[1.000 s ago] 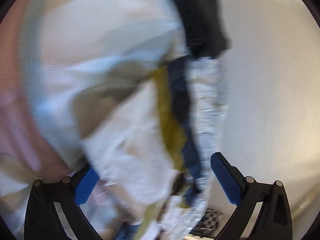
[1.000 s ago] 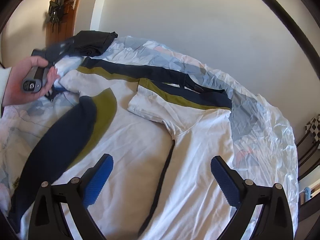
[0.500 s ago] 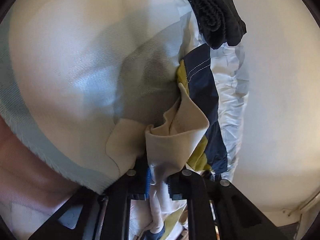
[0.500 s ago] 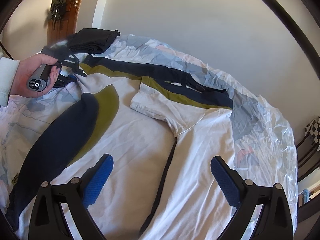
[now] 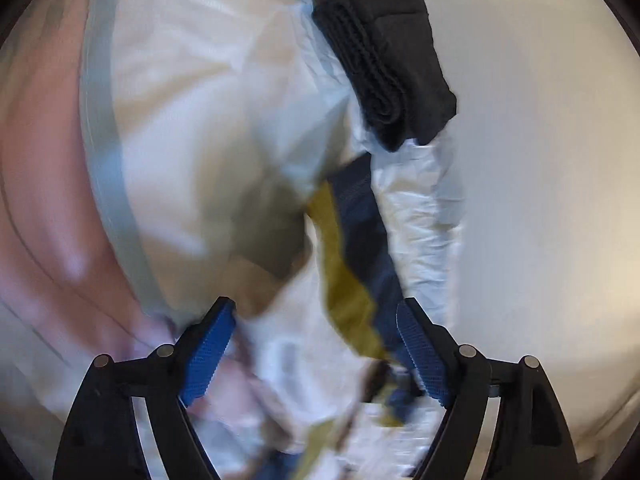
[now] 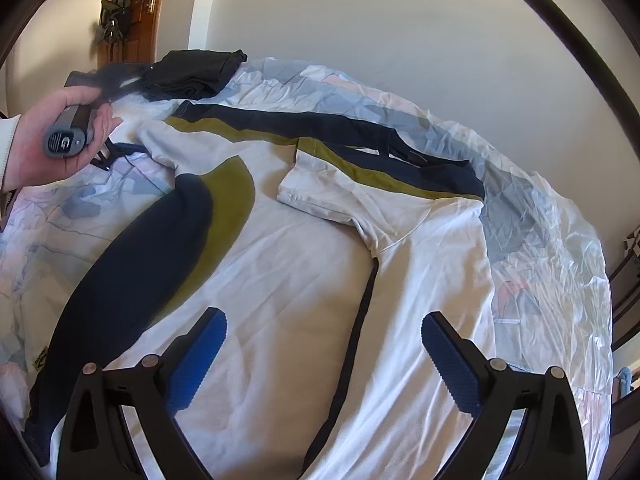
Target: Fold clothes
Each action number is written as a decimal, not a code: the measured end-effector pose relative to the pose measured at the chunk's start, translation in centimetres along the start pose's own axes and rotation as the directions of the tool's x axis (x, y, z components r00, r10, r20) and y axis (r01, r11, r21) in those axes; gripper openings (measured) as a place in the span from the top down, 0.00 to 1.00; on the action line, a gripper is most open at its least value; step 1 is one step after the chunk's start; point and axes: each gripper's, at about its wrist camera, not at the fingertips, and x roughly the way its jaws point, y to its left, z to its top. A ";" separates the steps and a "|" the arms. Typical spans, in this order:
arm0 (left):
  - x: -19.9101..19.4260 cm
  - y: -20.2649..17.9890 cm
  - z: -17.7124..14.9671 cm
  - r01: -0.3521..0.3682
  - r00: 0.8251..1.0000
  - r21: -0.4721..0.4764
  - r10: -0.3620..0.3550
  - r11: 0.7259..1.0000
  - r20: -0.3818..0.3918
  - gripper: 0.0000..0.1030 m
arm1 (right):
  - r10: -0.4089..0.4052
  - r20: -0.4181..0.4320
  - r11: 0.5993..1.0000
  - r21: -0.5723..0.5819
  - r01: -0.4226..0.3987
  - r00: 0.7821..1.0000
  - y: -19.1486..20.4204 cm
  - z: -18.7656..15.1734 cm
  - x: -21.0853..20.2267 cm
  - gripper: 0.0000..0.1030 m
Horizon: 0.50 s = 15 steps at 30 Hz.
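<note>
Two blue pads stand wide apart on the left tongs (image 5: 316,354) in the left wrist view, and they have just been opening. White cloth of the shirt (image 5: 280,336) lies between them, but the pads do not press on it, so the tongs have let go. This picture is blurry. A yellow-green stripe (image 5: 344,292) and a dark blue stripe (image 5: 368,248) of the shirt run up from the right pad. Past them sits a folded dark garment (image 5: 396,60) near the edge of the bed. The bed sheet (image 5: 424,216) is white and crinkled beside the stripes, and a pale wall (image 5: 540,160) fills the right side. In the right wrist view, the right tongs (image 6: 324,360) hang open over the shirt (image 6: 288,280) with nothing in them. The shirt lies spread flat on the bed sheet (image 6: 540,240), which has pale blue and pink shapes on it. One short sleeve (image 6: 320,188) is folded in over the white middle of the shirt. A big dark blue patch (image 6: 132,264) with a yellow-green edge curves down the left side. At the top left a hand (image 6: 48,148) holds the grey handle of the left tongs (image 6: 116,148) just beside the far corner of the shirt. The folded dark garment (image 6: 196,72) sits behind it, near a brown door (image 6: 128,20).
</note>
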 end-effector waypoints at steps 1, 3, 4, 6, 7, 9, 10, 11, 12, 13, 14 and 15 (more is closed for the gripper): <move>0.2 0.6 0.0 -0.006 1.000 -0.034 0.005 0.999 -0.010 0.20 | 0.004 0.002 1.000 0.003 -0.004 1.000 -0.1 0.0 0.0 0.03; 0.2 0.6 -0.2 0.038 0.999 -0.036 -0.038 0.999 0.008 0.20 | 0.006 -0.002 1.000 0.008 -0.006 1.000 -0.1 0.0 0.1 0.03; 0.2 0.6 -0.2 0.062 0.998 -0.028 -0.061 0.998 0.017 0.20 | 0.007 -0.005 1.000 0.011 -0.007 1.000 -0.1 0.0 0.1 0.03; 0.6 1.1 -0.2 0.134 0.991 -0.044 -0.133 0.990 0.012 0.20 | 0.010 -0.007 1.000 0.010 -0.010 1.000 -0.1 0.1 0.1 0.03; 0.7 1.3 -0.2 0.165 0.986 -0.054 -0.165 0.985 0.011 0.20 | 0.009 -0.004 1.000 0.002 -0.009 1.000 0.0 0.2 0.1 0.03; 0.9 1.6 -0.4 0.219 0.976 -0.078 -0.218 0.973 0.022 0.20 | 0.006 0.000 1.000 -0.017 -0.006 1.000 0.1 0.3 0.0 0.03; 1.1 1.4 -0.4 0.258 0.966 -0.084 -0.258 0.962 0.016 0.20 | 0.004 -0.002 1.000 -0.023 -0.004 1.000 0.2 0.3 0.1 0.03; 1.2 1.2 -0.5 0.296 0.955 -0.090 -0.296 0.951 0.011 0.20 | 0.002 -0.006 1.000 -0.028 -0.002 1.000 0.2 0.3 0.1 0.03; 1.2 0.9 -0.4 0.332 0.943 -0.094 -0.333 0.939 0.010 0.20 | 0.001 -0.011 1.000 -0.030 -0.002 1.000 0.2 0.2 0.2 0.03; 1.3 0.5 -0.2 0.369 0.929 -0.098 -0.369 0.924 0.012 0.20 | 0.003 -0.015 1.000 -0.026 -0.003 1.000 0.2 0.2 0.2 0.03; 1.5 0.3 -0.1 0.389 0.920 -0.099 -0.391 0.916 0.005 0.20 | 0.005 -0.019 1.000 -0.022 -0.005 1.000 0.2 0.1 0.3 0.03; 1.8 -0.1 -0.1 0.386 0.921 -0.095 -0.389 0.918 -0.013 0.20 | 0.007 -0.023 1.000 -0.019 -0.007 1.000 0.2 0.0 0.3 0.03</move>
